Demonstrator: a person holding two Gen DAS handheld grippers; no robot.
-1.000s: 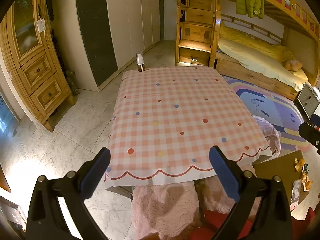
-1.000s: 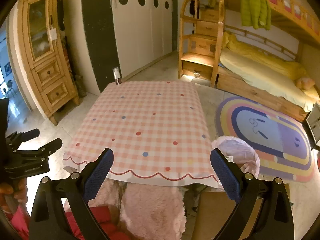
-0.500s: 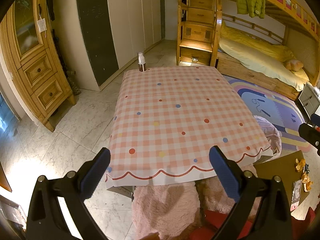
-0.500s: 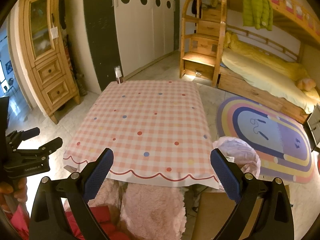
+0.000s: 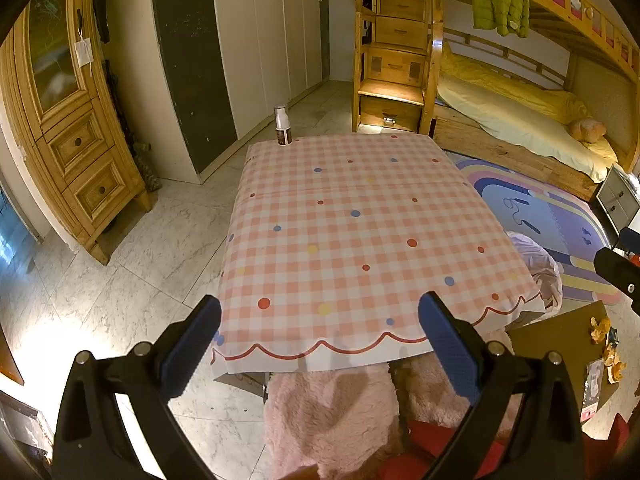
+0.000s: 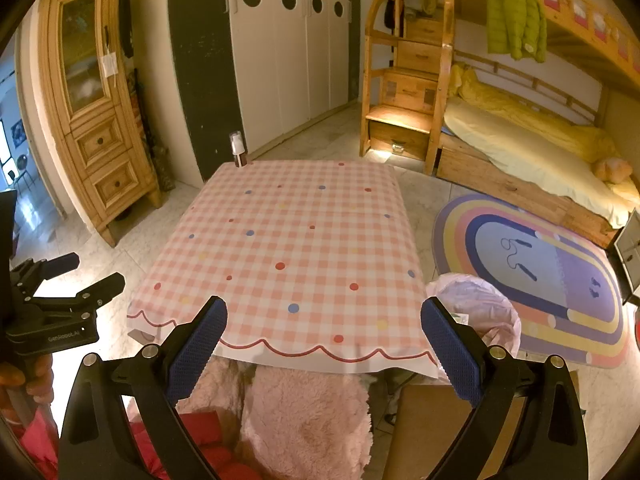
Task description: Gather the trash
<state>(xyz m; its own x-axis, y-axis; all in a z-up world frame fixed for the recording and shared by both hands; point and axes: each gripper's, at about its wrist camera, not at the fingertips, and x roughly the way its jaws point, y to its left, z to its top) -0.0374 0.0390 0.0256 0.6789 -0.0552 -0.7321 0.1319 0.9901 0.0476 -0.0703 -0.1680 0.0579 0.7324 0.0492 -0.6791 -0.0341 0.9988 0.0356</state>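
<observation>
Both claws – the left gripper [image 5: 320,320] and right gripper [image 6: 324,316] – are spread wide and hold nothing, likely ready to grab the small bottle [image 5: 283,126] on the table's [image 5: 360,220] far corner.

Both grippers [image 5: 320,332] [image 6: 324,330] wide apart, empty

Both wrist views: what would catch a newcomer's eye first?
The pink checked tablecloth fills the middle of both views, bare but for a small bottle upright at its far left corner. A bin lined with a pale bag stands at the table's right side. Both grippers, left and right, hover before the near edge, jaws wide, holding nothing.
</observation>
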